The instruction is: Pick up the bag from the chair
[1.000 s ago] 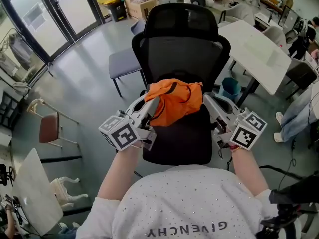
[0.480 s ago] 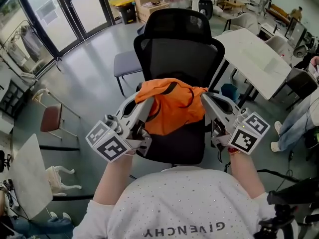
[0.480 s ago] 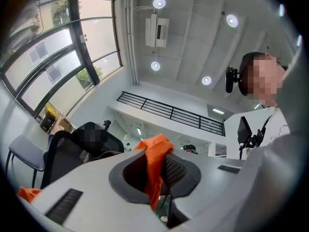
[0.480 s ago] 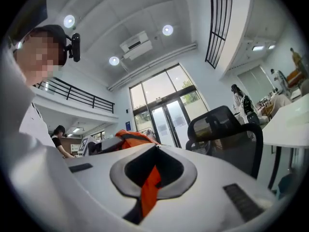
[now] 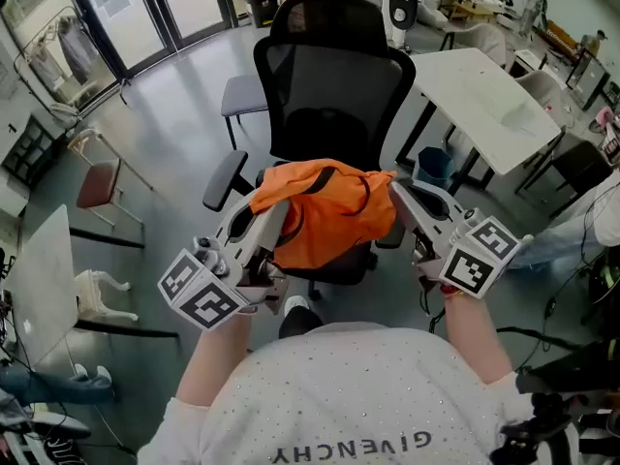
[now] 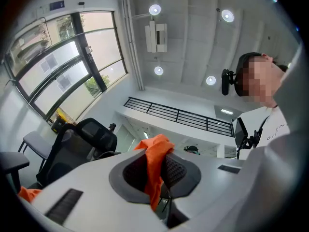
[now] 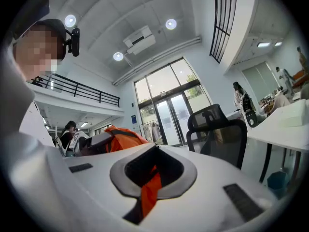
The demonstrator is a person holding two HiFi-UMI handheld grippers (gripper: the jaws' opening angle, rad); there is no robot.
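The orange bag point(image 5: 325, 211) hangs in the middle of the head view, spread between our two grippers. As far as we can judge, it does not rest on the seat: its lower edge is in the air, in front of the black chair point(image 5: 329, 76), which stands behind it in the upper middle of the frame.

The left gripper point(image 5: 274, 213) has the left edge of the bag. In the left gripper view its jaws are almost together, with only a fold of orange cloth pressed between the pads. The right gripper point(image 5: 397, 201) has the right edge. In the right gripper view its jaws are also closed on a strip of the same cloth, which hangs down out of the gap.

So we think the main part of the task is done, because the bag is gripped on both sides and lifted. What is left seems small: to bring it fully clear of the chair and hold it steady. The thin cloth could slip from the pads, so we would move with care
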